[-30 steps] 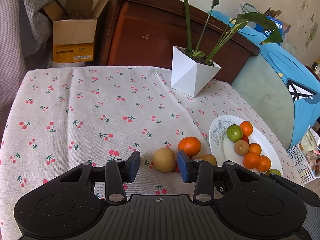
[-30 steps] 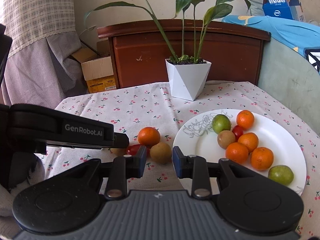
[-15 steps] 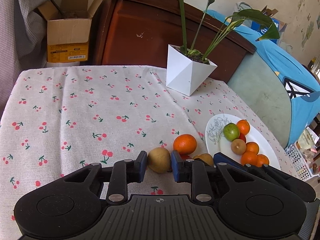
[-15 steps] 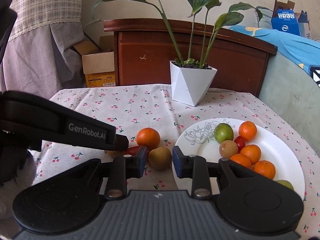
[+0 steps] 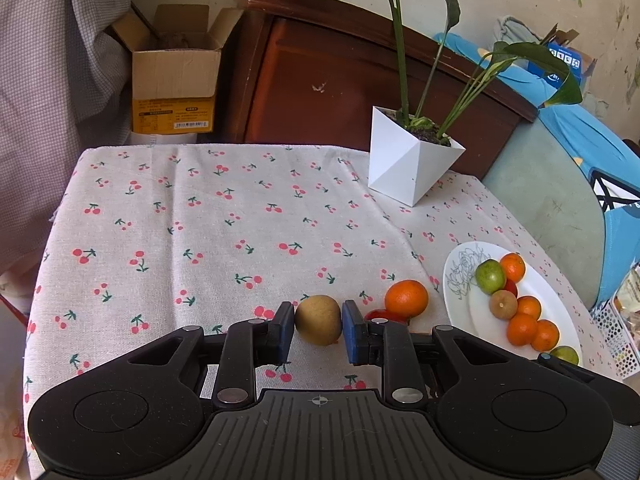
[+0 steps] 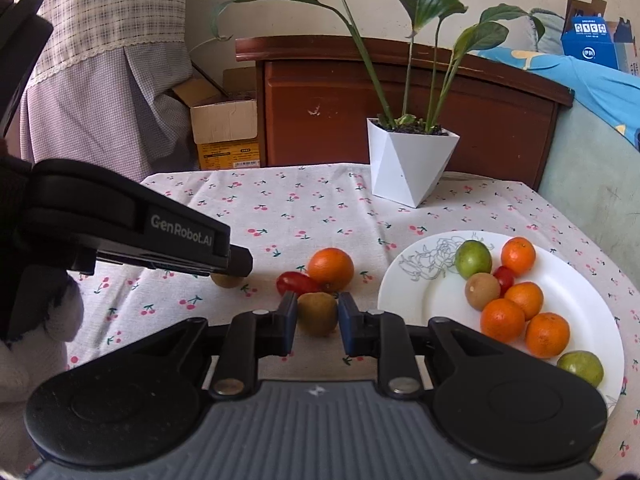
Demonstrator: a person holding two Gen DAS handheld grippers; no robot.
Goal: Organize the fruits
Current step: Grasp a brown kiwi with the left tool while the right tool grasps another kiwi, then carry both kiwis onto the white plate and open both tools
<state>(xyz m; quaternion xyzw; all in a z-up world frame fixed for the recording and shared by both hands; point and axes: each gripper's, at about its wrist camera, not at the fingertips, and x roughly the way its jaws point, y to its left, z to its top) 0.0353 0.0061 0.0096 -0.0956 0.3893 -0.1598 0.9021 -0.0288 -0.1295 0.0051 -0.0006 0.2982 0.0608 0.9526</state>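
Left tool pinches a kiwi; right tool pinches another kiwi. Ahead of right tool: tomato, orange. Plate to its right. Left tool's body hides its kiwi in right view.

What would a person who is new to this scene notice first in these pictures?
First, each claw closes around a brown kiwi on the cherry-print tablecloth: the left claw on one kiwi, the right claw on another kiwi. To the right, a white plate holds oranges and green fruits; behind stands a white plant pot.
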